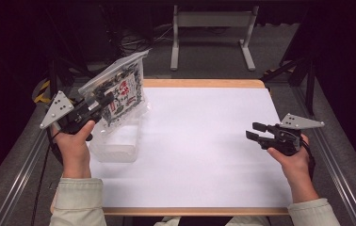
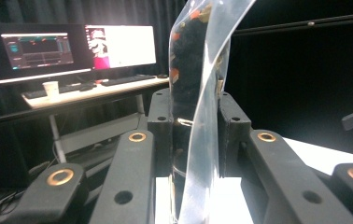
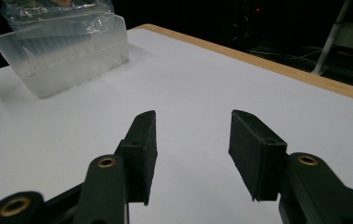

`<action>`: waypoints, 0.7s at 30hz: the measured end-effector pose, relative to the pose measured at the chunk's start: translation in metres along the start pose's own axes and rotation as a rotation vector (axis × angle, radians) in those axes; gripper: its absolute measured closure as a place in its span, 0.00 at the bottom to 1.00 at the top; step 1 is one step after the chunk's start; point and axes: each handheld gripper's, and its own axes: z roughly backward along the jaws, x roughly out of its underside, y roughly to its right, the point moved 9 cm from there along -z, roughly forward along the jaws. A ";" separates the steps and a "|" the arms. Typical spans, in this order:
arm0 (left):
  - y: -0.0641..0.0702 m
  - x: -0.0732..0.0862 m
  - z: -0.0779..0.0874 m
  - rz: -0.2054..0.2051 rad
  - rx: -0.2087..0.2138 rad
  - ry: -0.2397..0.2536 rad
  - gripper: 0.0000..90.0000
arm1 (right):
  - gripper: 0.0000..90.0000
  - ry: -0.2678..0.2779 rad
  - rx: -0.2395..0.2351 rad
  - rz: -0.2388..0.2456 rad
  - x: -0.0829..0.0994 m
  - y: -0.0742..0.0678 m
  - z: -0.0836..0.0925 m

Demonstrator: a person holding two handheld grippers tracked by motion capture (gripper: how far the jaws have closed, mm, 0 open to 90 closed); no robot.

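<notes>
Above the clear plastic tray (image 1: 115,143) at the table's (image 1: 204,155) left edge, the left gripper (image 1: 101,102) pinches a printed snack bag (image 1: 119,89). Well apart, the right gripper (image 1: 255,131) hovers, jaws spread and empty.

A packet (image 1: 119,92) hangs above the tub (image 1: 115,141) at the table's (image 1: 204,141) left.

The white table (image 1: 204,141) is brightly lit from above; surroundings are left dark, and nearby jaws are blurred.
</notes>
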 end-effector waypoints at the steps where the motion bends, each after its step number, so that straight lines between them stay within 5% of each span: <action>1: -0.002 0.001 0.001 0.000 -0.004 -0.002 0.81 | 0.58 -0.001 0.001 0.001 0.000 0.000 0.000; 21: -0.027 0.019 0.012 0.023 -0.055 -0.013 0.81 | 0.58 -0.008 -0.006 -0.010 0.005 0.001 -0.002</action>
